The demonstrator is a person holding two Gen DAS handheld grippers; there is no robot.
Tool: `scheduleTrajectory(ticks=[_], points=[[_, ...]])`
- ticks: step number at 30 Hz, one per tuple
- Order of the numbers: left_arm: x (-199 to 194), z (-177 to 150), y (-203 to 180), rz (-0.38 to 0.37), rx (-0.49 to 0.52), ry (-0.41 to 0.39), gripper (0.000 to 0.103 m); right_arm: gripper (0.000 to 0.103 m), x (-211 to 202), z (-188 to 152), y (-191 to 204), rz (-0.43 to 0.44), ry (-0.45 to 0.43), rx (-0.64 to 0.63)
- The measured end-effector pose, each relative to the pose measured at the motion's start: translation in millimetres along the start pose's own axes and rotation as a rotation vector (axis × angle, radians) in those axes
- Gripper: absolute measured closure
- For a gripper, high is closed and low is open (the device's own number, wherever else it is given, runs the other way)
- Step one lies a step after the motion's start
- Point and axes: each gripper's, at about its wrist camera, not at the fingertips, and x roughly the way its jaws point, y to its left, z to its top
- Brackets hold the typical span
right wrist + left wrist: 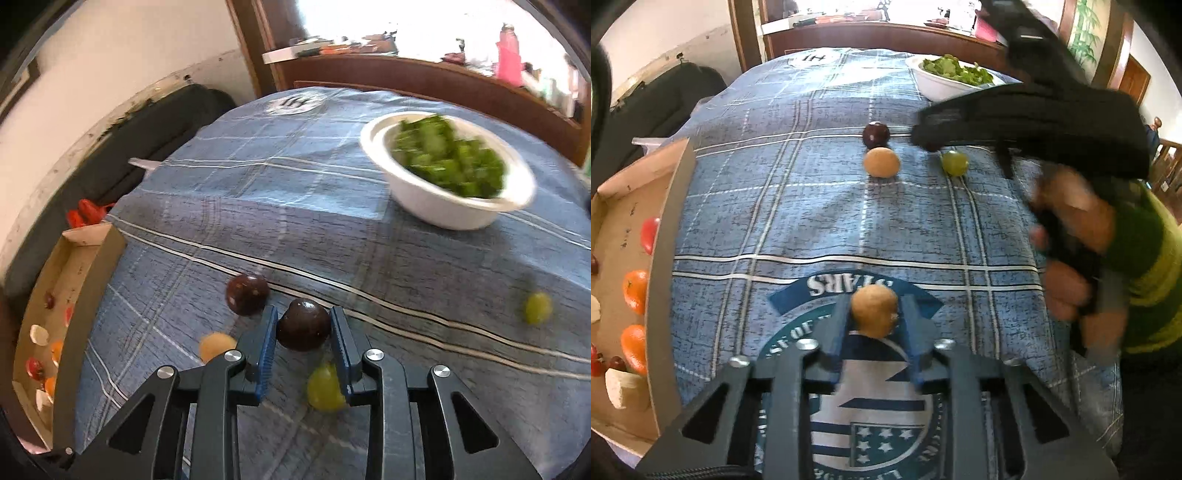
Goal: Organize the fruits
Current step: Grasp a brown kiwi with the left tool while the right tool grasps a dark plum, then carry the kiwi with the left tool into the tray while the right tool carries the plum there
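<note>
My left gripper is shut on a tan round fruit above the blue checked cloth. My right gripper is shut on a dark purple fruit; in the left wrist view it is a black blur over the far fruits. On the cloth lie another dark purple fruit, a pale orange fruit, a green grape and a second green grape.
A cardboard tray at the left edge holds orange, red and white fruit pieces. A white bowl of green leaves stands at the far right. A dark bag lies beyond the table.
</note>
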Motion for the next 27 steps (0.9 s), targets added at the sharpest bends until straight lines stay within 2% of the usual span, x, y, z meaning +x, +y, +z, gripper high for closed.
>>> scheduleTrajectory(ticks=[8,11,15,21,27], points=[[-23.2,-15.7,24.6,-0.046,-0.01,-0.024,0.082,0.074,-106.8,-43.0,-0.5,0.09,-0.152,0.048],[-39.0,-20.3,32.6,-0.05,-0.016,-0.048,0.082,0.074,-133.9,-60.8,3.5,0.131,-0.195,0.078],[-54.9,-22.6,44.1,-0.044,-0.043,-0.067,0.082,0.074,-145.5,-74.8,8.4,0.167,-0.197,0.121],[-74.3,-19.7,50.3,0.055,-0.065,-0.096,0.082,0.074,-144.3,-95.3,29.0,0.206,-0.157,0.117],[-90.7,-20.3,64.3,0.122,-0.102,-0.119,0.081,0.074,-143.6,-105.7,55.8,0.234,-0.135,0.072]])
